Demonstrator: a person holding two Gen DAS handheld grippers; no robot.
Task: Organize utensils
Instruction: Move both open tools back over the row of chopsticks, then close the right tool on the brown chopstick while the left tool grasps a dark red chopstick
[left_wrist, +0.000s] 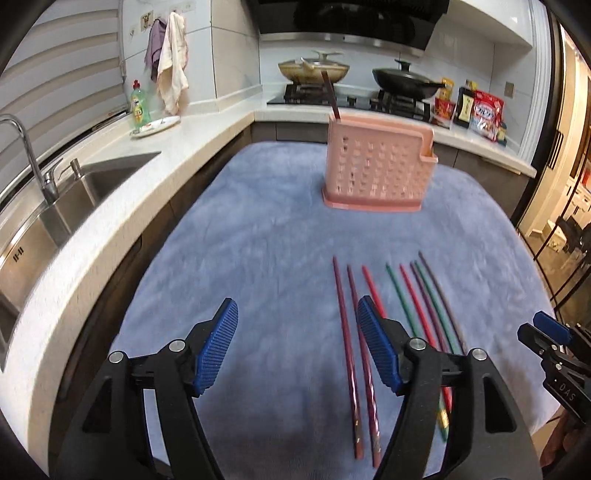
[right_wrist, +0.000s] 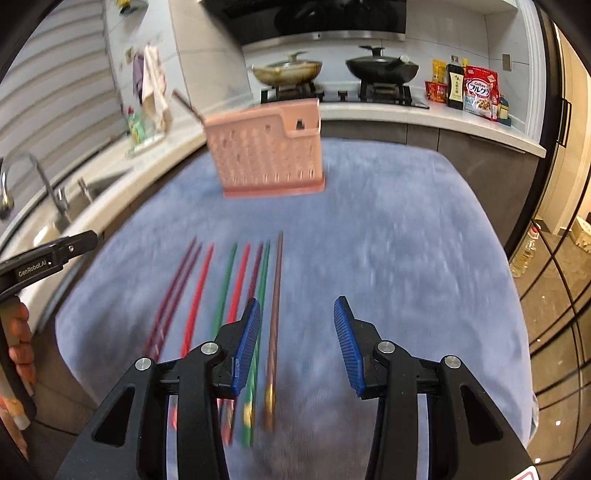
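Both tools, left tool (left_wrist: 297, 347) and right tool (right_wrist: 295, 343), are held spread and empty; chopsticks (right_wrist: 236, 291) lie in a row on the table (right_wrist: 406, 258), near the holder (right_wrist: 266, 151); one stick is best pinched mid-length.

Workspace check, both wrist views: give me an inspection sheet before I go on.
Surface: blue cloth covering the table.
Job's things: eight chopsticks lying side by side on the cloth; pink holder upright beyond them, one chopstick already in it.
Clutter: nothing seen on the cloth.
Grippers: left tool open, empty, left of the row; right tool open, empty, over the brown chopstick.
Cables: nothing seen.
Surroundings: sink to the left; stove with two pans behind; food packets on the counter.
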